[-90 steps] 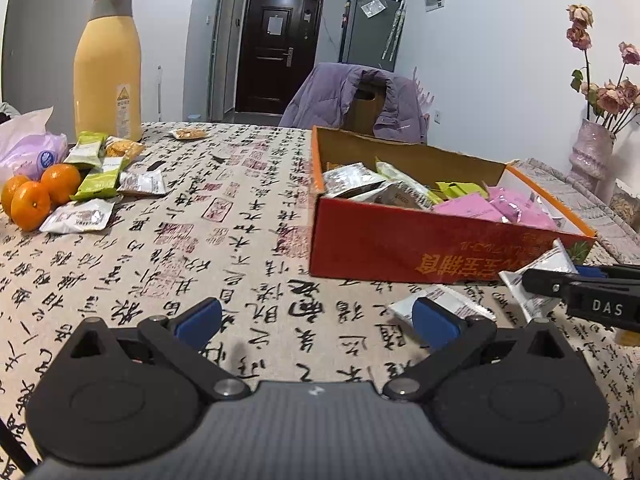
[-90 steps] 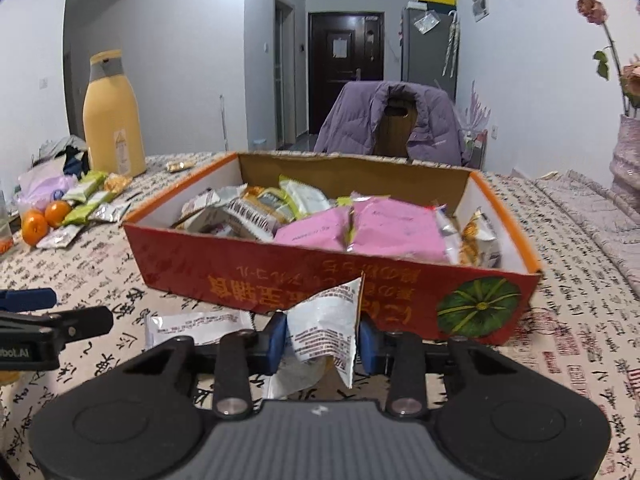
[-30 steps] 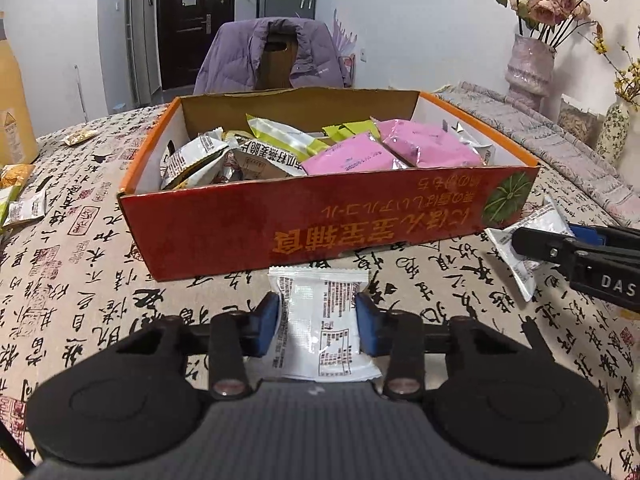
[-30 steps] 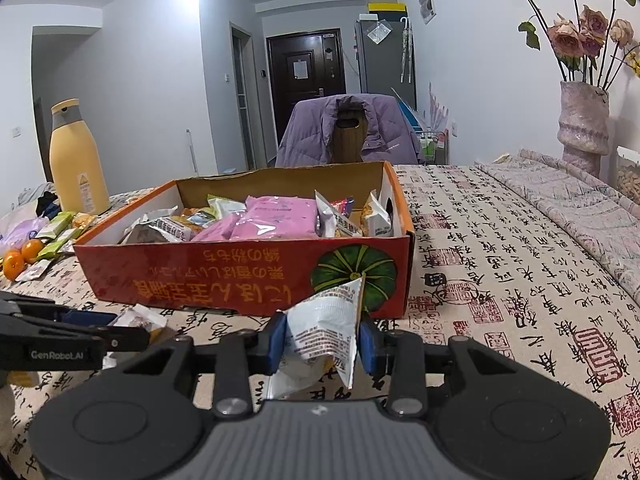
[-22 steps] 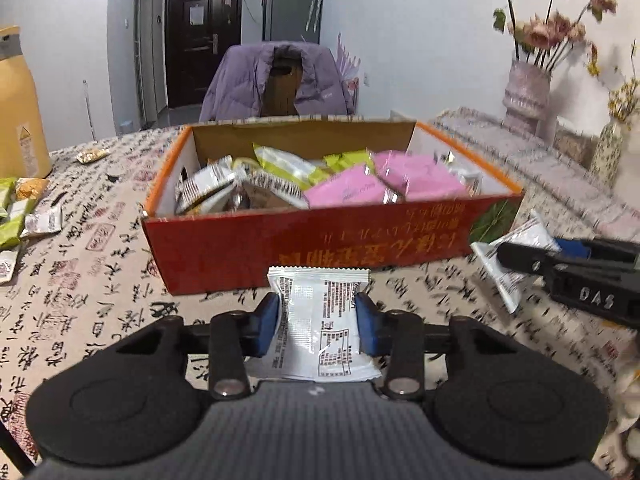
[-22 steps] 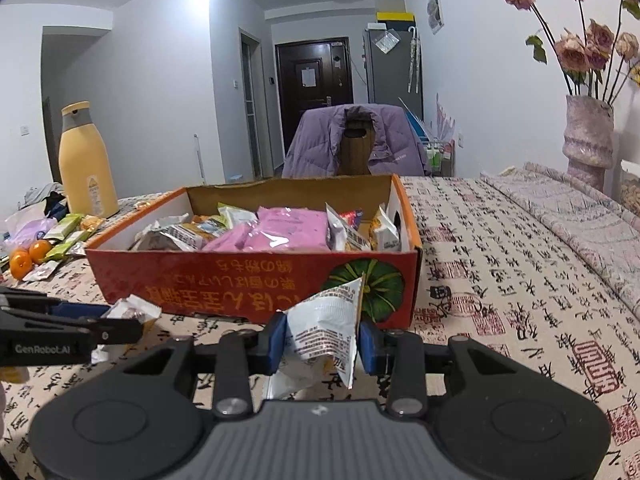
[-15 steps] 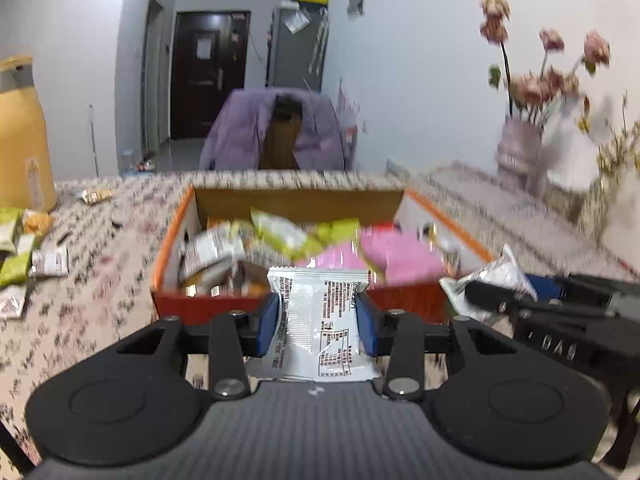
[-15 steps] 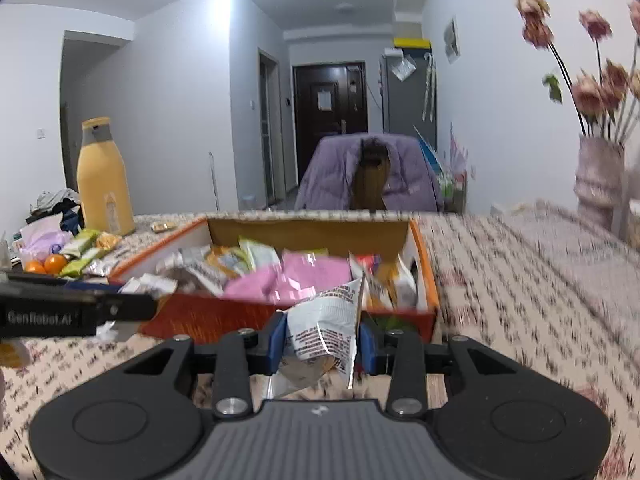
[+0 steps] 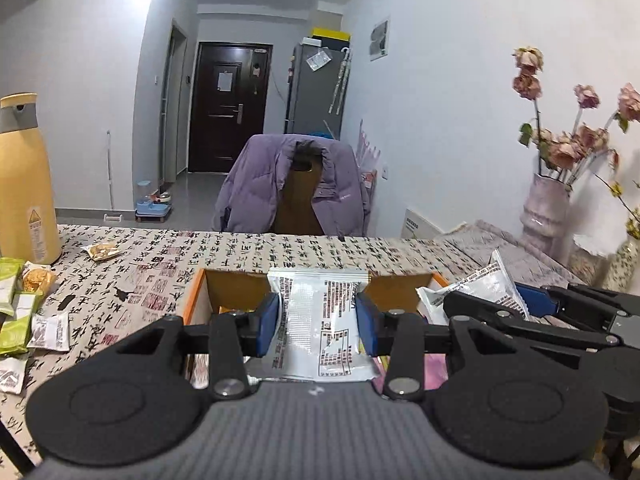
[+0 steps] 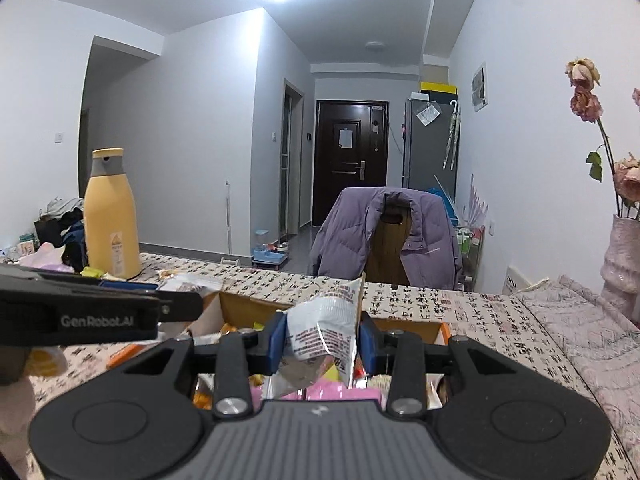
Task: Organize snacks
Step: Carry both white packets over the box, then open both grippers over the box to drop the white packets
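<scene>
My left gripper point(image 9: 318, 326) is shut on a flat white snack packet point(image 9: 320, 320) and holds it in the air over the orange cardboard box point(image 9: 240, 284). To its right, the right gripper point(image 9: 472, 304) comes in from the side with a crumpled white packet point(image 9: 480, 284). In the right wrist view, my right gripper point(image 10: 322, 342) is shut on that crumpled white snack packet point(image 10: 326, 332), also above the box point(image 10: 248, 308), where pink and orange packets point(image 10: 320, 392) show below the jaws. The left gripper point(image 10: 172, 312) reaches in from the left.
Loose green and white snack packets point(image 9: 24, 316) lie at the table's left, near a tall yellow bottle point(image 9: 22, 184). A chair with a purple jacket point(image 9: 292, 184) stands behind the table. A vase of dried flowers point(image 9: 546, 208) stands at the right.
Both grippers have risen from table level in front of the box to above it, each keeping its white packet. The box's red front has dropped out of sight below the jaws.
</scene>
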Demonstrator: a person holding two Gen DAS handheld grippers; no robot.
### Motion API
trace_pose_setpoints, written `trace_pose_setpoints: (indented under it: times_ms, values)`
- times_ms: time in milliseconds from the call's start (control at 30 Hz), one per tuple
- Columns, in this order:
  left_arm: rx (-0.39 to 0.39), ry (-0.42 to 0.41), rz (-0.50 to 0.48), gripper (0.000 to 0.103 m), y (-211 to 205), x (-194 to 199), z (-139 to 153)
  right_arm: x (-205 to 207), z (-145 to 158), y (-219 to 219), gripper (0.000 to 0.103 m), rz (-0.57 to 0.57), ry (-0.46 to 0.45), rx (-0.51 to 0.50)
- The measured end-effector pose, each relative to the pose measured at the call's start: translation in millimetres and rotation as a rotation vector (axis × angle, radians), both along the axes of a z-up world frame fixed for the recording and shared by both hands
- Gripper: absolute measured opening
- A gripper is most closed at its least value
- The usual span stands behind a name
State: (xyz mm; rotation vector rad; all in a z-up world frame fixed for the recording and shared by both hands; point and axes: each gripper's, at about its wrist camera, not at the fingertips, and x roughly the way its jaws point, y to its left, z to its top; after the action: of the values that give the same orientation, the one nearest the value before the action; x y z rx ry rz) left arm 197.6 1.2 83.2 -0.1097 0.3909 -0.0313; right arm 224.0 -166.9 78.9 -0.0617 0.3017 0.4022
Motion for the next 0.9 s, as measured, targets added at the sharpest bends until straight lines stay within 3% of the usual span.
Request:
trace_pose_setpoints:
  times_ms: [267, 467, 567, 633, 733, 833, 867, 900]
  values:
    - [0.024, -0.006, 0.081, 0.042, 3.1, 33.7, -36.5, 36.9, -36.0, 4.3, 0.036, -0.021, 0.037, 0.049]
    - [0.049, 0.032, 0.073, 0.042, 4.7, 42.7, -54.3, 47.0, -52.3, 4.7, 0.036, -0.022, 0.096, 0.034]
    - [0.053, 0.043, 0.085, 0.046, 4.8, 44.3, -58.9, 52.0, -58.3, 2.0, 0.037, -0.033, 0.122, 0.04]
    - [0.065, 0.05, 0.093, 0.06, 3.2, 46.6, -60.8, 52.8, -58.6, 2.5, 0.039, -0.033, 0.124, 0.035]
    - [0.085, 0.05, 0.14, 0.089, 1.5, 48.1, -60.1, 55.3, -57.1, 4.6, 0.058, -0.055, 0.136, 0.022]
    - [0.072, 0.061, 0.197, 0.103, 8.1, 50.6, -55.4, 58.2, -51.6, -0.7, 0.085, -0.076, 0.153, 0.031]
    - [0.052, 0.062, 0.207, 0.103, 11.2, 50.9, -54.0, 59.6, -50.0, -2.5, 0.101, -0.076, 0.158, 0.032]
    - [0.034, 0.071, 0.198, 0.103, 13.7, 52.4, -52.6, 60.6, -48.8, -3.8, 0.103, -0.077, 0.16, 0.031]
